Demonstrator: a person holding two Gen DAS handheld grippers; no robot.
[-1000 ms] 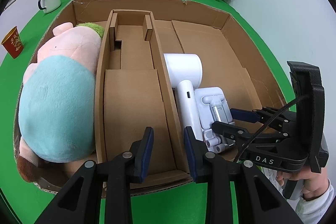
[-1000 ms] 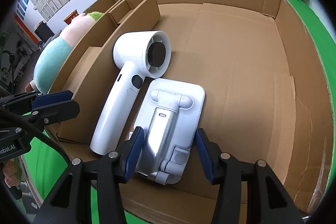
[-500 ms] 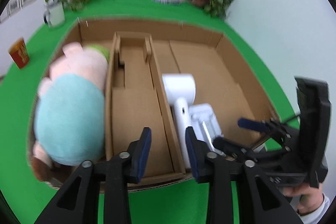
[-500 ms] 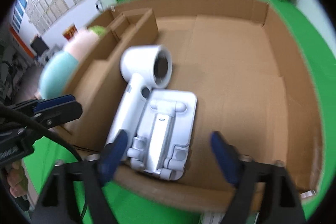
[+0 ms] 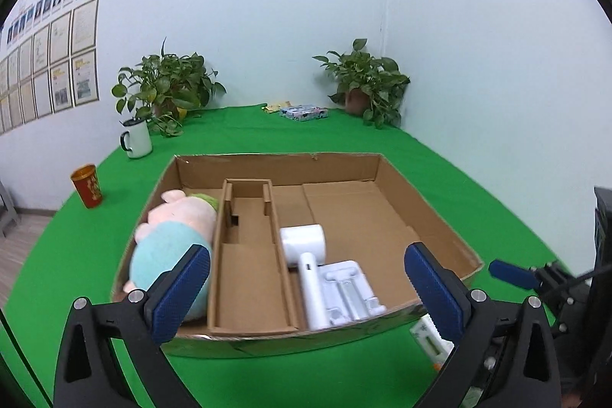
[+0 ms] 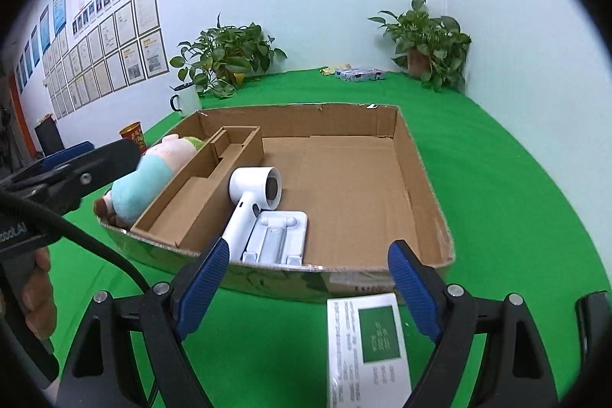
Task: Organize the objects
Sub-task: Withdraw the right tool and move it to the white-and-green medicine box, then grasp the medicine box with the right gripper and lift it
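An open cardboard box (image 5: 275, 169) lies on the green table. It holds a pink and teal plush toy (image 5: 172, 236) on the left, a cardboard divider insert (image 5: 248, 255) in the middle, and a white hair dryer (image 5: 302, 239) next to a white folding stand (image 5: 344, 289). My left gripper (image 5: 306, 249) hovers in front of the box, its jaws opening wide with nothing between them. My right gripper (image 6: 310, 249) also hangs open and empty before the box (image 6: 298, 119), above a white card with a green patch (image 6: 367, 339).
A white mug (image 5: 135, 140) and a red cup (image 5: 87, 185) stand left of the box. Two potted plants (image 5: 168, 86) (image 5: 367, 83) and a colourful packet (image 5: 304, 112) sit along the back wall. Green cloth surrounds the box.
Both grippers have risen, pulled back out of the box and tilted up. The left jaws went from narrow to wide. The right fingers spread away from the white stand, which stays in the box.
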